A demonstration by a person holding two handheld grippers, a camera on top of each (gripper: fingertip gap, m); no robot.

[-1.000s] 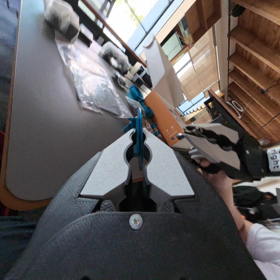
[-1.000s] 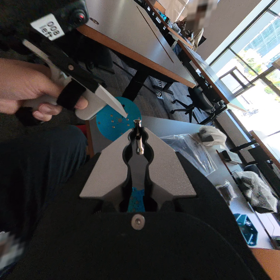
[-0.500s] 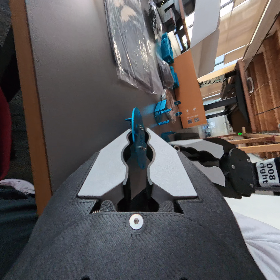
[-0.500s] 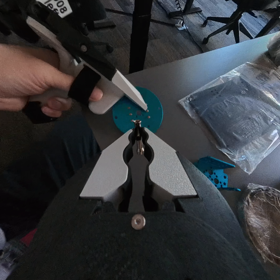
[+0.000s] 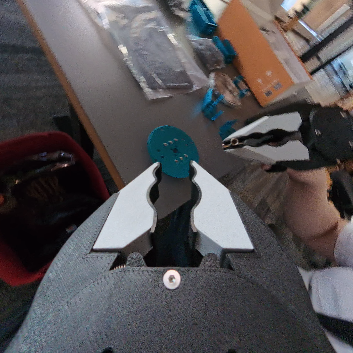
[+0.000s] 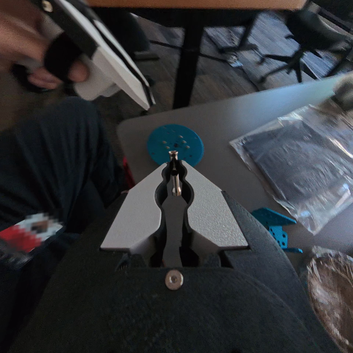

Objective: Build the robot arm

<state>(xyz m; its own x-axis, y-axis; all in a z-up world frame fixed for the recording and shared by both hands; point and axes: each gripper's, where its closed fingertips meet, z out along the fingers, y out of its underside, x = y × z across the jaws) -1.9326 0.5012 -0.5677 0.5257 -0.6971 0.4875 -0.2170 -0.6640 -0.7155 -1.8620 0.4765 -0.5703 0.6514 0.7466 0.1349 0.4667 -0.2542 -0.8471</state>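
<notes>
Left fingers (image 5: 133,206): spread wide and empty. The left gripper (image 5: 174,162) hovers with its tips framing the near edge of a blue disc (image 5: 172,149), which lies just beyond them. Contact cannot be told.

Right fingers (image 6: 208,215): pressed together on a small silvery metal pin (image 6: 174,183). The right gripper (image 6: 174,162) pinches it lengthwise, so one flared end pokes out past the tips.

Pin and disc: from the right wrist camera, the pin's free end sits in line with the cluster of holes at the disc's middle. It appears to be above the disc, not in it.

Disc: round, flat and thin, in matte blue. It has a dark centre hole ringed by smaller holes, with a few more near the rim. It rests flat on the grey table (image 5: 114,86), close to the table's rounded, wood-edged corner.

Grippers together: seen from the left wrist camera, the right gripper comes in from the right of the left fingers. It is held in a person's hand (image 5: 305,200), with its tips near the disc but apart from it.

Beyond the fingers: a clear plastic bag of dark parts (image 6: 298,156) lies past the disc. Loose blue brackets (image 6: 275,231) sit to the right of the right fingers, and an orange box (image 5: 257,57) stands farther off.

Left of the left fingers: a red seat (image 5: 47,145), off the table edge.

Sharpness: both views are motion-blurred away from the fingers.
</notes>
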